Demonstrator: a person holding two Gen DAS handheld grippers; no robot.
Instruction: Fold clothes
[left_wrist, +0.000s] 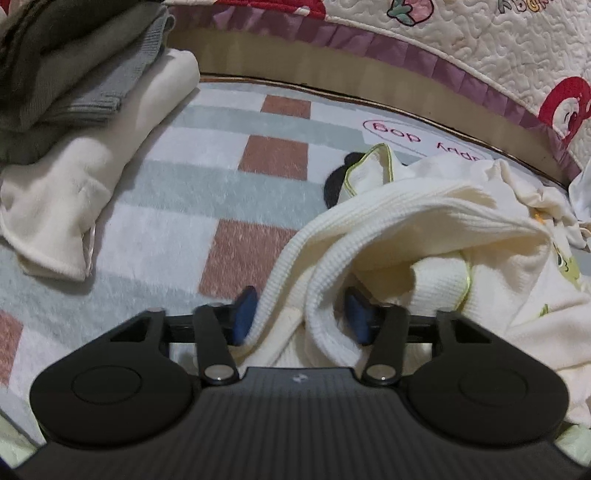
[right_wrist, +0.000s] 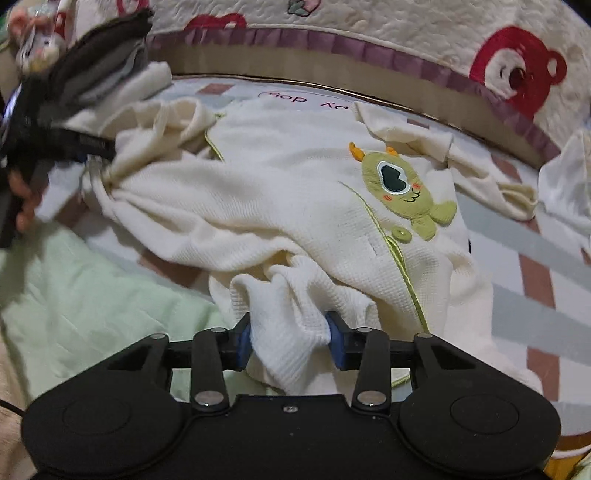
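A cream waffle-knit garment (left_wrist: 406, 221) (right_wrist: 295, 184) with a green one-eyed monster patch (right_wrist: 402, 192) lies crumpled on a checked blanket (left_wrist: 221, 184). My left gripper (left_wrist: 301, 315) has a thick roll of its fabric between the blue pads (left_wrist: 245, 314) and is shut on it. In the right wrist view it (right_wrist: 92, 151) pinches the garment's far left corner, where the cloth gathers. My right gripper (right_wrist: 291, 343) is shut on a bunched end of the same garment at its near edge. Fabric fills the gap between its pads.
A stack of folded clothes, cream under grey and dark (left_wrist: 74, 110) (right_wrist: 103, 66), sits at the back left. A quilt with red bears (right_wrist: 517, 70) hangs over the raised edge behind. A pale green cloth (right_wrist: 92, 314) lies near left, and another white garment (right_wrist: 565, 192) at the right.
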